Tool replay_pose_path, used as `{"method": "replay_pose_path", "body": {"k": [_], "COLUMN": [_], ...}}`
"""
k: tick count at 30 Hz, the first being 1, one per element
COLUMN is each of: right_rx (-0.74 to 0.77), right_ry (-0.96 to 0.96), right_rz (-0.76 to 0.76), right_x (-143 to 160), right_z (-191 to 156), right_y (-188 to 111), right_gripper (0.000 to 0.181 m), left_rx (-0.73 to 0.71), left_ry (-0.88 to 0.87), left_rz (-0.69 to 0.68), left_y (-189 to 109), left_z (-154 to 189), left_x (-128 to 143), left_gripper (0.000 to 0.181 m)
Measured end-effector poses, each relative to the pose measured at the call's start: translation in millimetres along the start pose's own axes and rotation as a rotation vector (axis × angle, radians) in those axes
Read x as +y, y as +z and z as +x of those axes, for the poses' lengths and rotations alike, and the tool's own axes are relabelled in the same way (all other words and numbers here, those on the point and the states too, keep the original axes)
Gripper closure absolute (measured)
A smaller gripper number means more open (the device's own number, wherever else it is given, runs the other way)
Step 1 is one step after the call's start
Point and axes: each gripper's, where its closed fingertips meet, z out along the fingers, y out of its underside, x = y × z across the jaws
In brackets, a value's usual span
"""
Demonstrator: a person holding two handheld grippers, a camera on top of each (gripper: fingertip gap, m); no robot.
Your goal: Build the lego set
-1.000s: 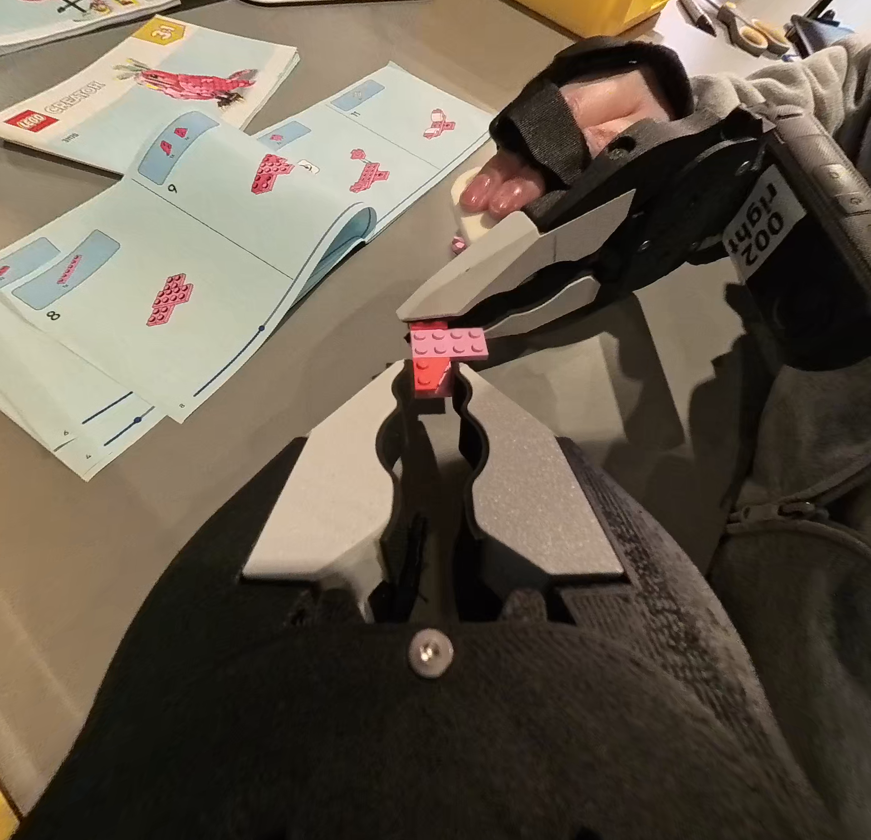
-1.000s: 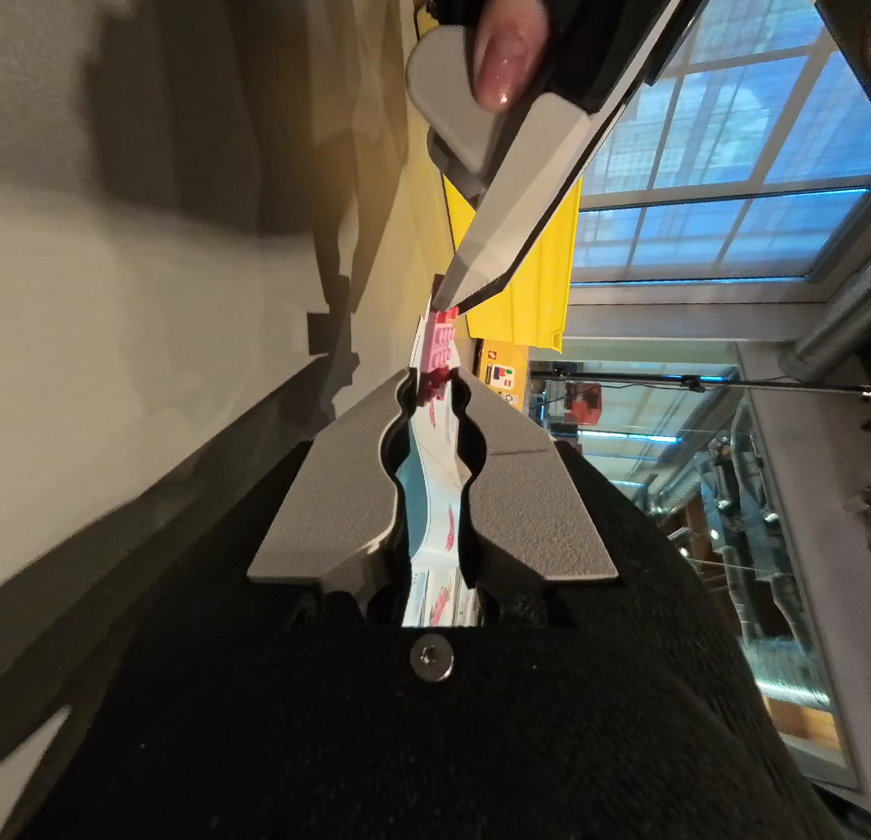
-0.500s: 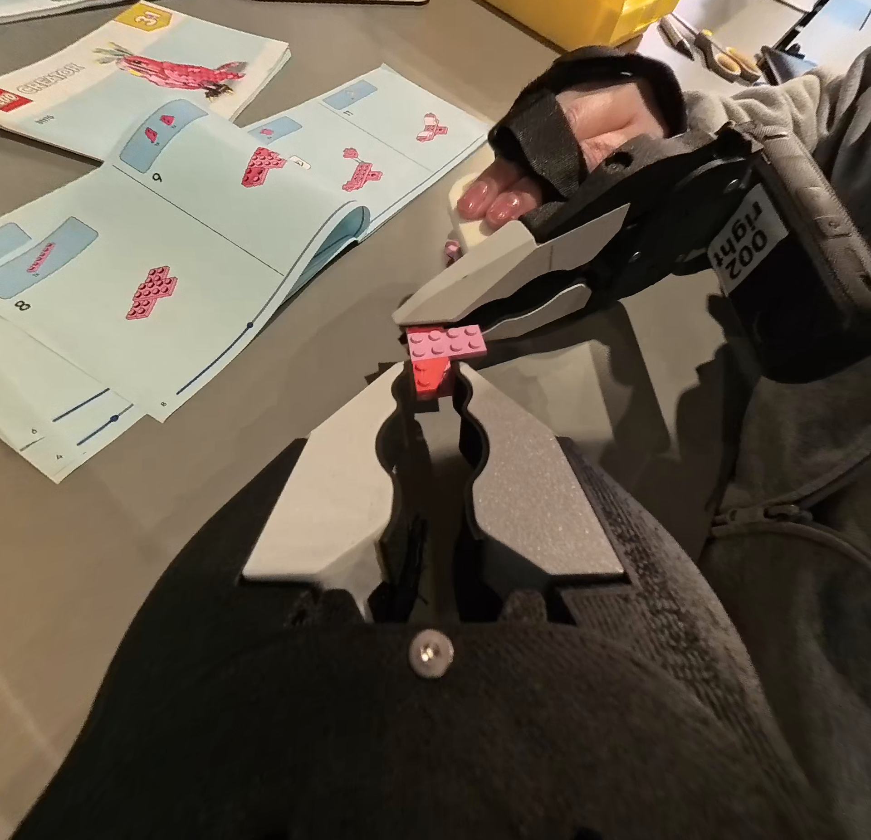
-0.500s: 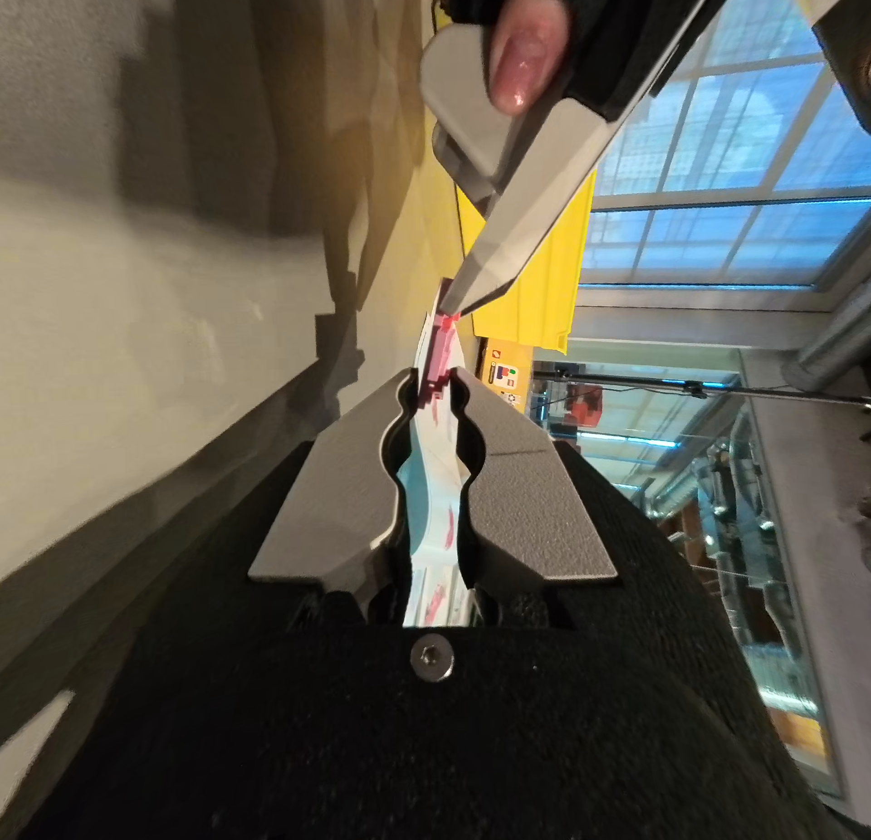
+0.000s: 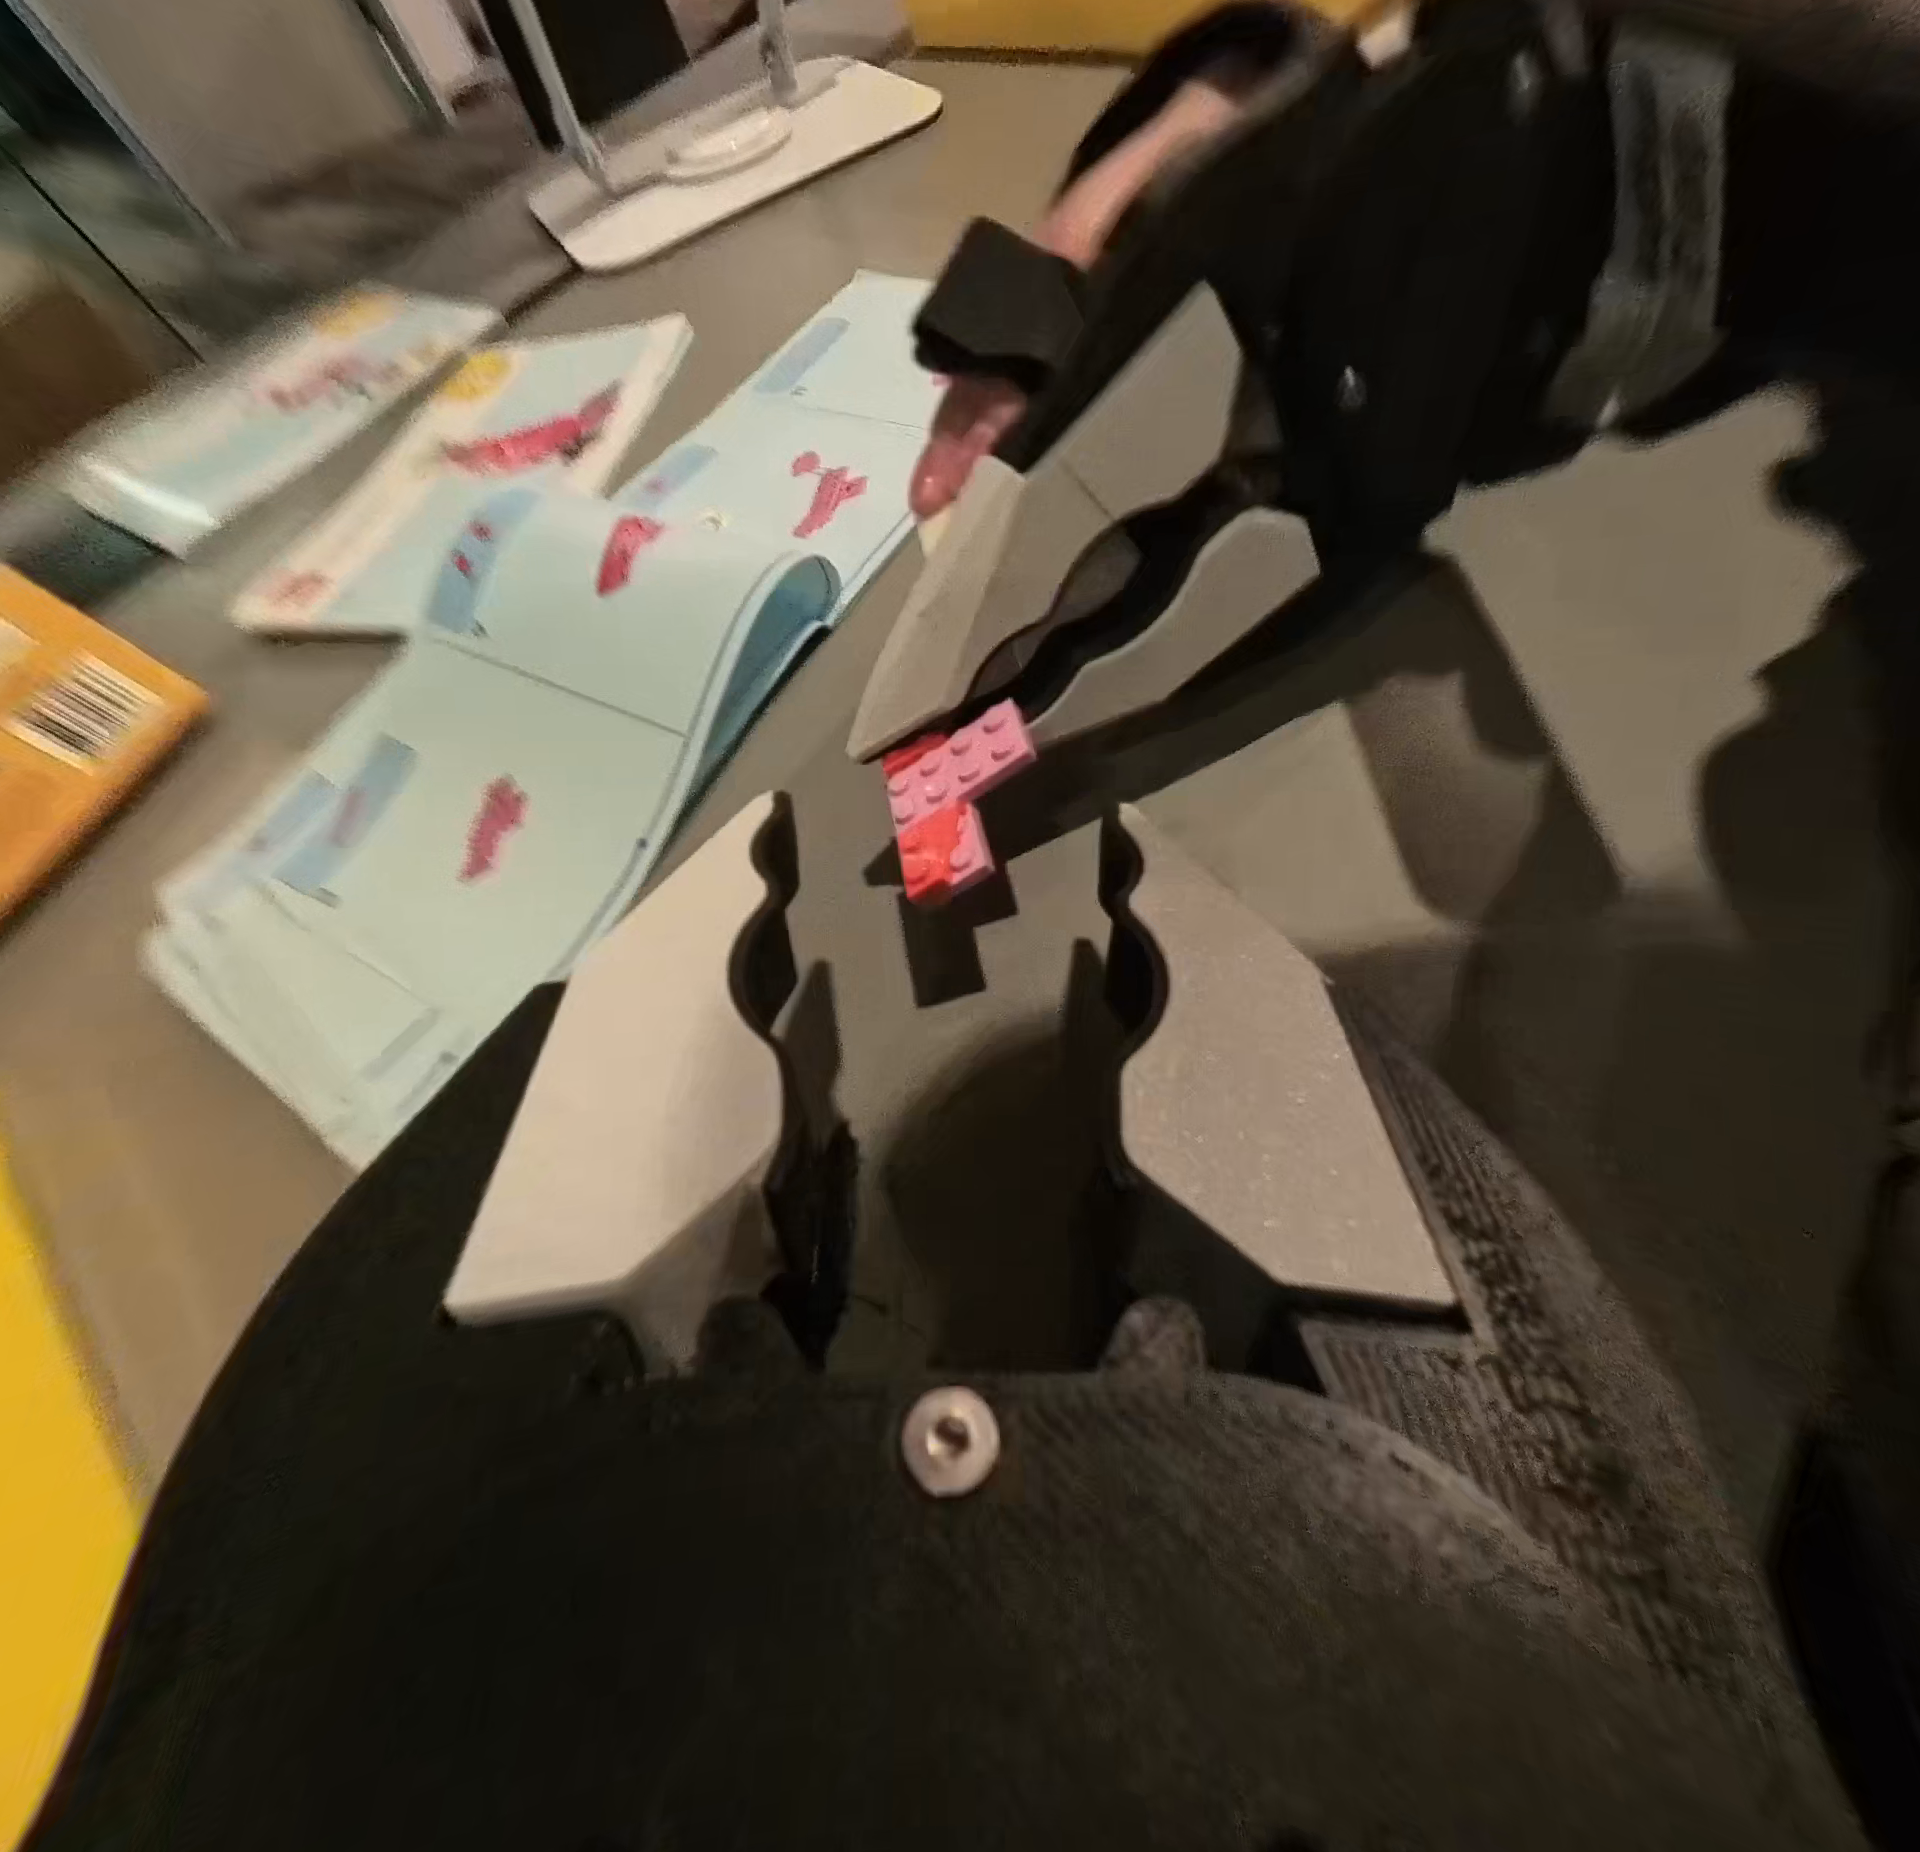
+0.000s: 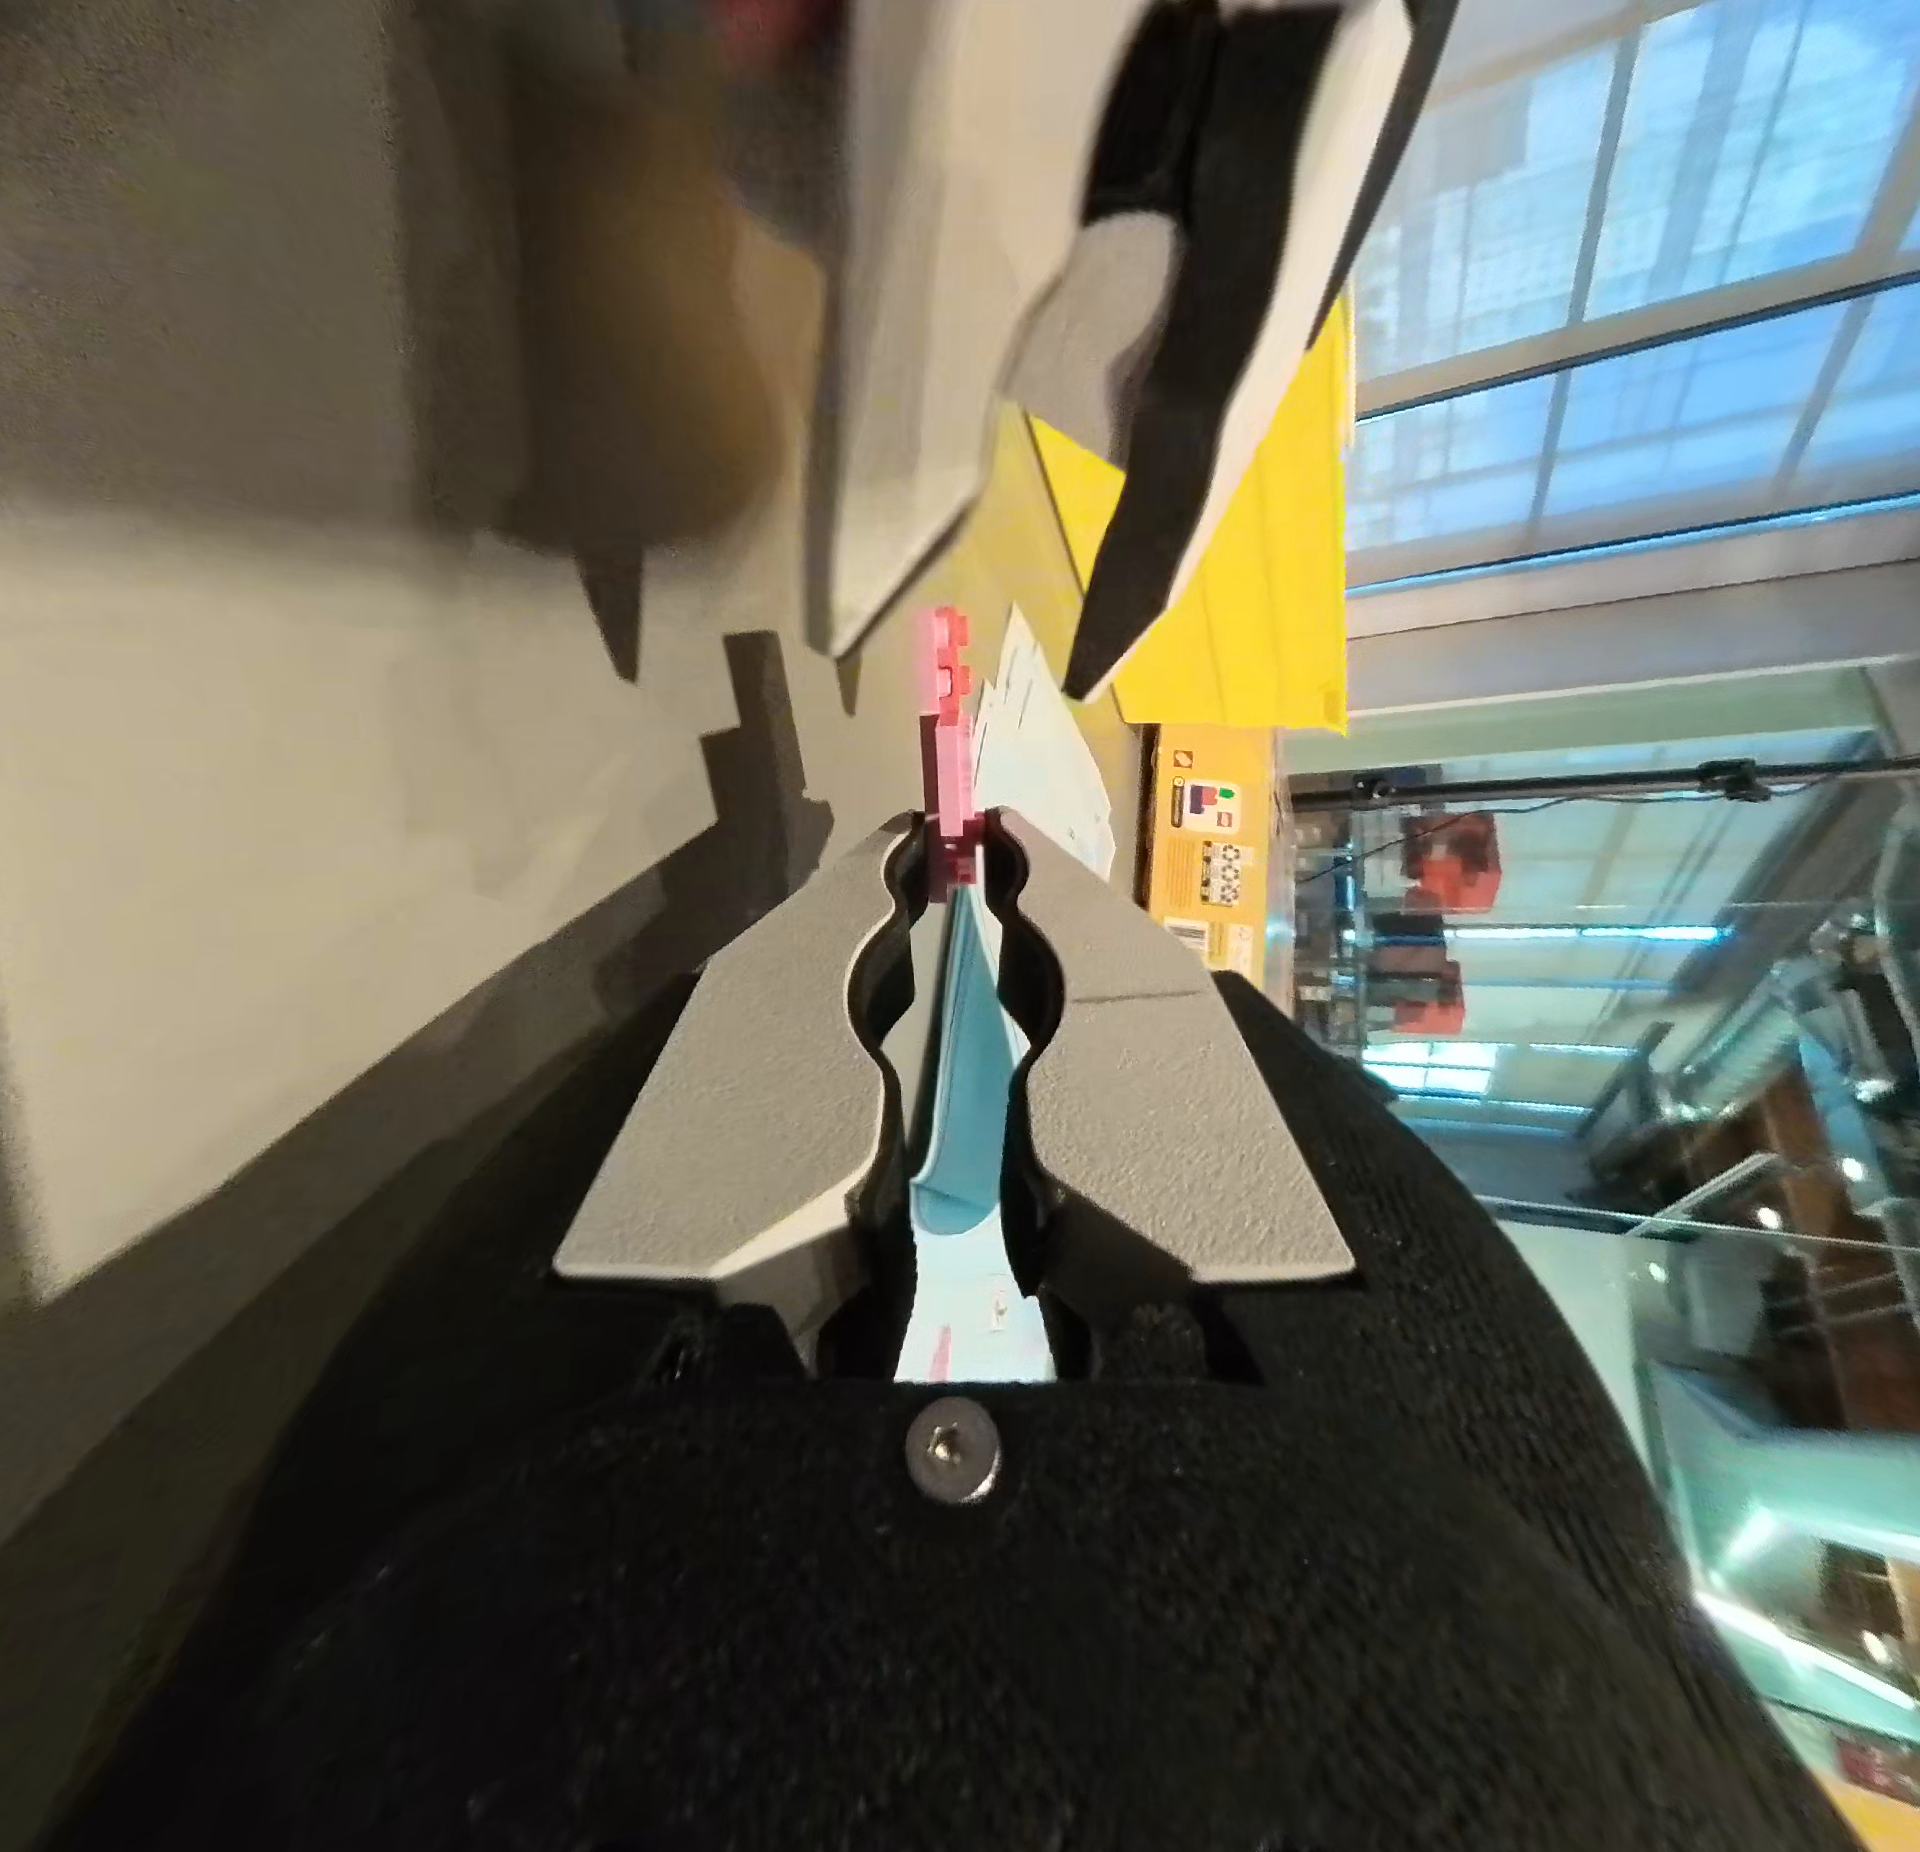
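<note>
left tool: my left tool (image 5: 940, 846) is spread wide with nothing between its tips, just short of the bricks.
right tool: my right tool (image 6: 954, 834) is pinched tight on the pink end of the brick piece (image 6: 948, 753), which it carries alone.
bricks: a small flat assembly, pink plates with red ones joined to them (image 5: 954, 803), held in the air just above the desk (image 5: 1455, 763) with its shadow below. in the left view it sits between the two tools, studs facing up.
instructions: the open booklet (image 5: 540, 722) lies on the desk to the left of the bricks, a page curling up; closed booklets (image 5: 468, 420) beyond it. the picture is smeared, so i cannot read which step is open.
surroundings: a yellow box (image 6: 1226, 576) and an orange carton (image 5: 73, 722) near the desk edges.
step in hand: i judge the little plate group is joined and the left side is free to get another part.
next move: check the booklet, fetch the next plate with the left tool, then line up its studs square with the piece in the right tool before pressing. the right grip is only on one end, so a hard press could twist the piece.
</note>
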Motion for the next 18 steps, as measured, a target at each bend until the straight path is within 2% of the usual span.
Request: {"method": "replay_pose_path", "body": {"k": [3, 6, 7, 13, 18], "right_rx": [-0.003, -0.011, -0.013, -0.047, -0.042], "right_ry": [0.027, 0.038, 0.041, 0.061, 0.027], "right_rz": [0.013, 0.024, 0.029, 0.060, 0.073], "right_x": [-1, -4, -5, -8, -10], "right_z": [1, 0, 0, -5, -10], "right_y": [-2, -2, -3, -4, -4], "right_gripper": [0.173, 0.173, 0.173, 0.173, 0.172], "left_rx": [-0.152, -0.267, -0.294, -0.314, -0.291], "left_ry": [0.314, 0.492, 0.537, 0.649, 0.657], "left_rz": [-0.050, -0.051, -0.047, -0.048, -0.038], "left_y": [4, 7, 6, 6, 6], "left_z": [-1, -3, -3, 0, 4], "left_x": [6, 5, 3, 2, 5], "left_gripper": [0.135, 0.166, 0.167, 0.175, 0.175]}}
